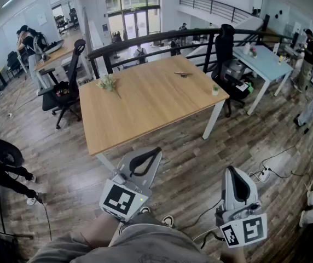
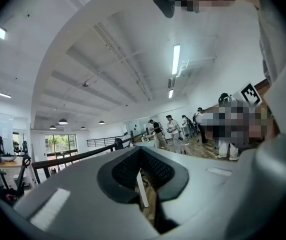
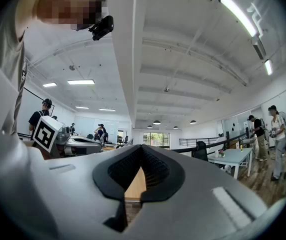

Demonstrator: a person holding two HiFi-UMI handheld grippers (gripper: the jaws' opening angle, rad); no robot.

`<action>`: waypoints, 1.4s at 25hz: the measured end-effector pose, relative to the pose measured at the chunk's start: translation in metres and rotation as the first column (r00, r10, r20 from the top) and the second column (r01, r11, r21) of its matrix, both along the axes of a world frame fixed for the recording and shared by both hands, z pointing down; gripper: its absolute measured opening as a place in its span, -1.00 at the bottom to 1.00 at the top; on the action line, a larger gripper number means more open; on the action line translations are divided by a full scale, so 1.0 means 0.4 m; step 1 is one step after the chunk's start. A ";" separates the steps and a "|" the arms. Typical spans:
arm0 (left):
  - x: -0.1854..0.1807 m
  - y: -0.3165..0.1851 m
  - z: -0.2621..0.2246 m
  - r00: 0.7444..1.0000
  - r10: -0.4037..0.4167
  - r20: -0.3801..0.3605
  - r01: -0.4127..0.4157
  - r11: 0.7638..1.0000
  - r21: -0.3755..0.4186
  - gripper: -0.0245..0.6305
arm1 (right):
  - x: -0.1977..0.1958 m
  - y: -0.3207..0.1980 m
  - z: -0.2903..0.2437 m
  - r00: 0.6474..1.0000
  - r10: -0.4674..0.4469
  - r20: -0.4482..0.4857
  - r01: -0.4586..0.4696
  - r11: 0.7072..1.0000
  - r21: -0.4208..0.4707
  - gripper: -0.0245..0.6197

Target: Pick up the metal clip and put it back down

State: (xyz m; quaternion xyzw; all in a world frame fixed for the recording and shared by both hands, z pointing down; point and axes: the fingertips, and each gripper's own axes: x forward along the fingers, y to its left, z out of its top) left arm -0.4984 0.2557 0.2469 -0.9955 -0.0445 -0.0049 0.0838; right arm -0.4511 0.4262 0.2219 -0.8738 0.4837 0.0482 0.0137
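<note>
An open office with a plank floor [image 1: 189,158] spreads around a light wooden tabletop [image 1: 145,108], which stands well ahead of both tools. The left tool [image 1: 155,151] and the right tool [image 1: 231,171] are held low and roughly level over the floor, short of the tabletop's near edge. Each has its jaws closed tip to tip with nothing between them. The small dark thing at the tabletop's far side, most likely the metal clip [image 1: 182,74], lies far beyond either tool's tips, somewhat nearer the right tool's line. A sprig of flowers [image 1: 108,83] sits ahead of the left tool, and a little pot [image 1: 215,90] ahead of the right, both apart from the clip. Nothing has been picked up yet. The main risk is arriving with the jaws still closed and knocking the thin, flat clip along the smooth wood or off the far edge. A long reach across could also brush the pot.
</note>
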 end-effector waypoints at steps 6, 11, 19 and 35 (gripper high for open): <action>0.002 0.029 -0.011 1.000 0.006 -0.001 -0.006 1.000 -0.010 -0.92 | -0.003 0.025 -0.016 1.000 -0.012 0.009 0.012 1.000 0.015 -0.91; 0.013 0.048 -0.002 1.000 0.016 0.010 -0.016 1.000 -0.007 -0.92 | 0.009 0.034 0.001 1.000 -0.011 0.025 0.011 1.000 0.015 -0.91; 0.030 0.044 -0.011 0.999 -0.021 -0.031 0.020 0.999 -0.032 -0.70 | 0.021 0.047 0.009 1.000 0.006 0.026 -0.006 1.000 0.003 -0.91; 0.235 -0.070 0.030 0.998 -0.033 -0.047 0.031 0.998 -0.048 -0.09 | 0.220 -0.054 0.071 0.997 0.028 0.066 -0.026 0.999 -0.037 -0.91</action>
